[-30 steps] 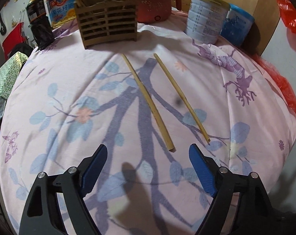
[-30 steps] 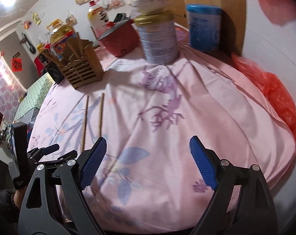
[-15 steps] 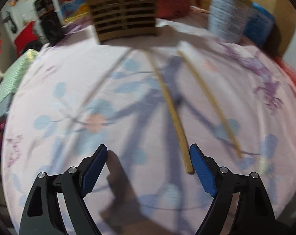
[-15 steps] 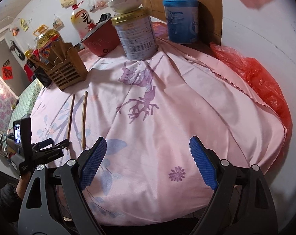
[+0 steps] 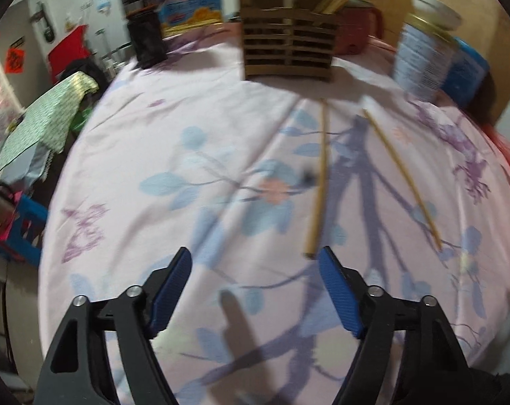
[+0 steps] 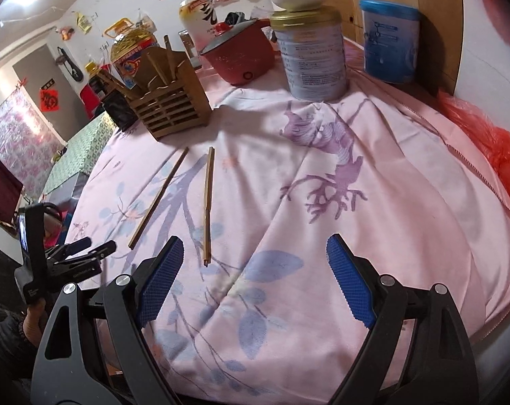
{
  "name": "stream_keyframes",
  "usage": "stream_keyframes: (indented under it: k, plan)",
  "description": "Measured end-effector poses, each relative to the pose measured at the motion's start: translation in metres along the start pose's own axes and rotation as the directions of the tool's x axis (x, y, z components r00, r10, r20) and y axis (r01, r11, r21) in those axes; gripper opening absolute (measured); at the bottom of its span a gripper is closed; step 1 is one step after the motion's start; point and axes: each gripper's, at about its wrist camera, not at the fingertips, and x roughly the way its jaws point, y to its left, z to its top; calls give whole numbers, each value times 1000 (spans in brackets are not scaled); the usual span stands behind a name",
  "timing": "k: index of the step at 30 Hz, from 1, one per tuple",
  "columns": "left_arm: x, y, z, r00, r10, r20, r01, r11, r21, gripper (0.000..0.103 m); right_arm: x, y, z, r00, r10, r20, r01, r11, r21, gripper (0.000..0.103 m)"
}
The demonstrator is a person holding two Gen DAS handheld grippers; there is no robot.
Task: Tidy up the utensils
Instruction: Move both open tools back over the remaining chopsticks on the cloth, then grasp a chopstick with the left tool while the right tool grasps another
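Pink floral tablecloth point(image 6: 373, 236) carries two chopsticks point(image 5: 317, 185) before the wooden holder point(image 6: 174, 108); your left gripper point(image 5: 255, 290) and right gripper point(image 6: 255, 280) hang released, empty.

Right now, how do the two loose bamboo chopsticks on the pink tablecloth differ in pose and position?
The left bamboo chopstick ends just ahead of the open left tongs; the right bamboo chopstick lies further to the right. In the left wrist view the left one runs nearly straight toward the slatted wooden utensil holder; the right one slants. Both lie flat, ungripped.
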Motion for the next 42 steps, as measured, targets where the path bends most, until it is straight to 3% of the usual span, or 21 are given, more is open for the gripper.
stream_keyframes:
  k: [2,8,14,17,26,33,39,42]
  plan:
    - [5,-13,0,1000,-25,-1,25,999,37,60,-4,-6,0,1000,-16,11,16,1000,17,84]
    - [23,-39,4,997,-75,-5,75,991,114,41,-14,-31,-2,998,-67,23,64,994,89,84]
    - [34,-43,3,995,-100,18,96,982,164,27,-21,-42,-7,994,-104,30,99,987,128,84]
    - [34,-36,4,994,-112,16,108,981,159,7,-18,-41,-6,995,-92,31,87,986,143,84]
    - [17,15,-19,1000,-30,-3,30,998,54,6,33,5,19,998,53,-37,-52,998,37,84]
    - [1,31,-43,1000,15,-6,-14,1000,14,6,98,34,62,986,107,-130,-116,991,-67,83]
    - [-5,30,-55,999,42,4,-42,999,13,6,149,52,100,968,126,-218,-156,979,-128,72]
    - [-8,30,-59,999,51,12,-51,999,-8,7,166,64,111,963,119,-243,-163,972,-170,61]
